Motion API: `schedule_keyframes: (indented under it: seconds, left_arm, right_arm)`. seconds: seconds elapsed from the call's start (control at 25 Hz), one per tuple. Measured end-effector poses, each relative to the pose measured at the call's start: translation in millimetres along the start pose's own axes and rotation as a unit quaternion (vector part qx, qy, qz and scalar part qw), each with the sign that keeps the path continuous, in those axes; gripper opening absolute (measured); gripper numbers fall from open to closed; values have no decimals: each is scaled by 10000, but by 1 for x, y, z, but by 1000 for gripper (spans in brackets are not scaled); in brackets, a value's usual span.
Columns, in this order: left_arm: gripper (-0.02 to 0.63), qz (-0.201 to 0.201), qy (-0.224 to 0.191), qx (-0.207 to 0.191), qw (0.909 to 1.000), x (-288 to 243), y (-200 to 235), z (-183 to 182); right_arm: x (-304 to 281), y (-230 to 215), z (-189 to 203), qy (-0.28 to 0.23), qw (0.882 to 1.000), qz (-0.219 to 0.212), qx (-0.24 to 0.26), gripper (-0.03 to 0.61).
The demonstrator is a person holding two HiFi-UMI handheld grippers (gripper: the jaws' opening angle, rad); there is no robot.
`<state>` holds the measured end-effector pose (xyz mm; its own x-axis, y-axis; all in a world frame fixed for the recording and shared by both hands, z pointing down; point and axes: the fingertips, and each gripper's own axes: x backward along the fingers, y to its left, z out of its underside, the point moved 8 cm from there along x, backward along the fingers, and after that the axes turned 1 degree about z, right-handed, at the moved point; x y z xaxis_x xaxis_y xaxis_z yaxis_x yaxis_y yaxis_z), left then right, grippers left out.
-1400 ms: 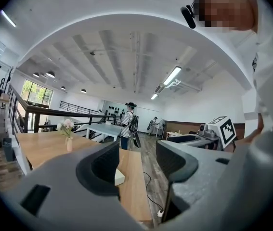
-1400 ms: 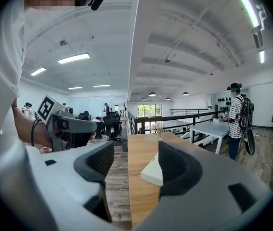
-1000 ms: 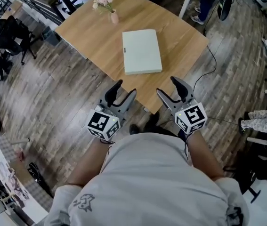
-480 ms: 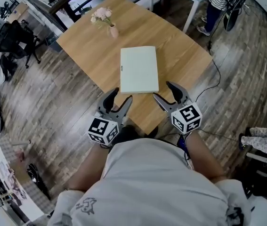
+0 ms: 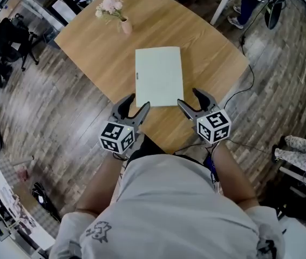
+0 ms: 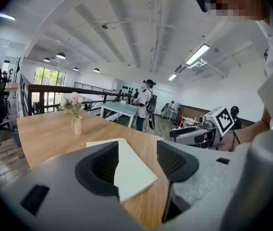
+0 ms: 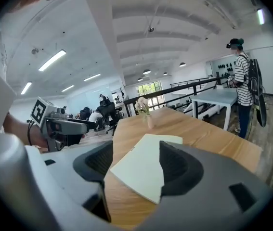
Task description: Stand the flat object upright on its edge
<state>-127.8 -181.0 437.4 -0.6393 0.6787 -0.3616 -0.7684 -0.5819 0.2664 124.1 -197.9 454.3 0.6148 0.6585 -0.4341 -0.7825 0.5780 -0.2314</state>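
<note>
wooden table (image 5: 212, 47) carries the pale flat object (image 5: 159, 83), lying flat toward its near edge. left gripper (image 5: 135, 104) and right gripper (image 5: 190, 99) hover just beside the object's near corners, jaws spread, grasping nothing.

— How are the two held?
— The left hand-held gripper (image 5: 136, 102) and the right hand-held gripper (image 5: 189, 97) sit side by side ahead of the torso (image 5: 169, 209), pointing forward and slightly down, tips angled a little toward each other.
— Jaws?
— Wide apart on both.
— Arms?
— The left forearm (image 5: 101, 183) and the right forearm (image 5: 231, 177) reach forward, with marker cubes (image 5: 117, 137) facing up.
</note>
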Motion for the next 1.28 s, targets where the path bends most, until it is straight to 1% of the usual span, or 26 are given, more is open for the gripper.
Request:
schedule_keyframes:
  seconds: [0.24, 0.32, 0.48, 0.56, 0.68, 0.84, 0.88, 0.96, 1.08, 1.28]
  left_arm:
    - [241, -20, 553, 219, 9982, -45, 47, 18]
    - [244, -50, 801, 298, 9963, -58, 64, 26]
    - [244, -182, 1456, 567, 9875, -83, 101, 49]
    - [246, -203, 1661, 723, 9832, -97, 114, 62]
    - [253, -171, 1853, 971, 9777, -118, 129, 74]
    - [255, -176, 2072, 1317, 9692, -140, 148, 84]
    - [255, -187, 2119, 1431, 9666, -145, 152, 86]
    - [259, -216, 2240, 1621, 9608, -154, 161, 91]
    - [273, -266, 2445, 1760, 9532, -166, 173, 98]
    - [276, -235, 2566, 1972, 9459, -177, 183, 105]
  right_arm:
    - [-49, -28, 17, 592, 9981, 87, -176, 319]
    - [-66, -36, 23, 784, 9966, 118, -246, 324]
    - [-100, -51, 38, 1144, 9924, 219, -405, 331]
    - [-114, -63, 50, 1303, 9895, 282, -558, 337]
    - [-132, -85, 63, 1475, 9844, 371, -880, 347]
    - [-154, -111, 73, 1576, 9712, 381, -1748, 362]
    - [-157, -116, 74, 1621, 9677, 394, -1891, 362]
    - [-165, -125, 79, 1756, 9625, 437, -2020, 364]
    - [-175, -137, 87, 1934, 9547, 459, -2215, 364]
    - [-186, -146, 99, 2253, 9424, 366, -2444, 365]
